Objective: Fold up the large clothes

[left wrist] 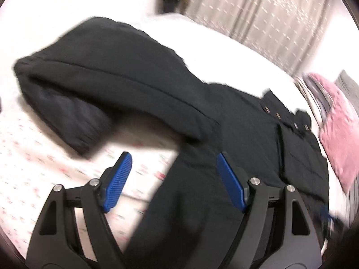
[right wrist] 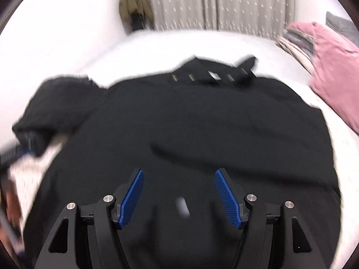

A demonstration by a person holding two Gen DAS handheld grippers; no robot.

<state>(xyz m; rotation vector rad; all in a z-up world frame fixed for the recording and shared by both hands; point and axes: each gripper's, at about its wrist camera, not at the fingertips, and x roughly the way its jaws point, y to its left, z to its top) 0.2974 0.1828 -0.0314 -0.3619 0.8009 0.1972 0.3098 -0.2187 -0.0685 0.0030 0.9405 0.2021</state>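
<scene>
On left wrist view, left gripper [left wrist: 174, 163] is hanging jaws spread, empty, over black coat [left wrist: 139, 85] lying on floral bed sheet [left wrist: 33, 168]. On right wrist view, right gripper [right wrist: 178, 180] is hovering spread, gripping nothing, above coat.

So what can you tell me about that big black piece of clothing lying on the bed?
The black garment looks like a thick, matte, soft jacket or coat. It lies spread flat over the white bed. A row of small metal snaps lines its far edge. One sleeve stretches out to the left, its cuff end resting on flower-patterned sheet. A pink pillow sits beside it on the right. Neither gripper's jaws hold it.
</scene>
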